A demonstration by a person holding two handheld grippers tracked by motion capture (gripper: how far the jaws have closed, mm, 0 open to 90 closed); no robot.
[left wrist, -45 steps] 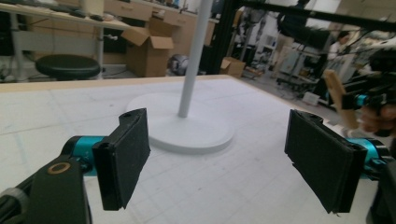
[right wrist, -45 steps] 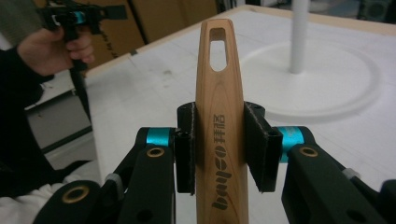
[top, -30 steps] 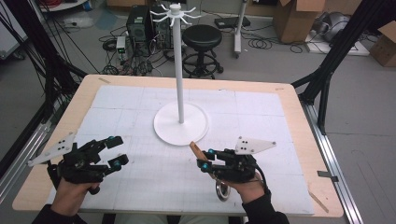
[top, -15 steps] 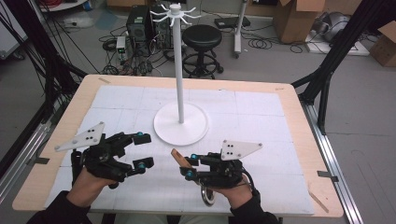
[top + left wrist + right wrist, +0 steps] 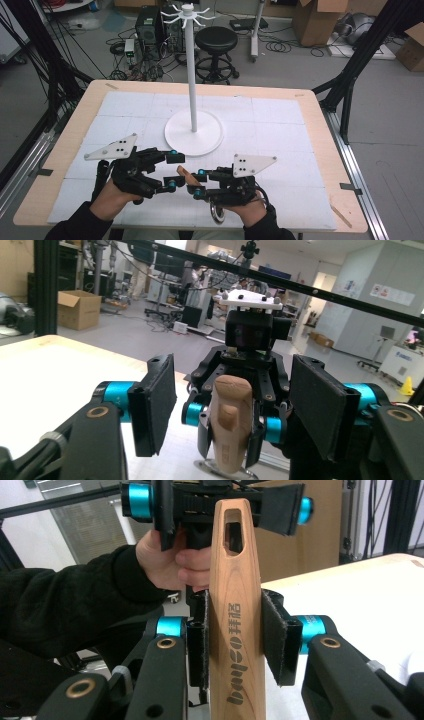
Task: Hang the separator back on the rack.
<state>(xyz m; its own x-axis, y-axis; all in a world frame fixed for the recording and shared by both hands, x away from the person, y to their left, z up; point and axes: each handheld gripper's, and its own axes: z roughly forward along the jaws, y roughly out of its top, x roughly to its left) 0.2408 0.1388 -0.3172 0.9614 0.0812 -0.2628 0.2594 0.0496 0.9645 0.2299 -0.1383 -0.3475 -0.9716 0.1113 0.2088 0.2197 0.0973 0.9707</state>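
Wooden handle point(image 5: 184, 173), lower centre of high view, long axis pointing upper left; R gripper point(image 5: 196, 183) clamped on it, L gripper point(image 5: 173, 171) jaws apart.

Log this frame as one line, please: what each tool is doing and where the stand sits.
right tool: shut on wooden handle | left tool: open, facing handle end | white stand: upright, mid-table, untouched

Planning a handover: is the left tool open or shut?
Open: the left tool has its pads spread wide, apart from the wooden handle between them.
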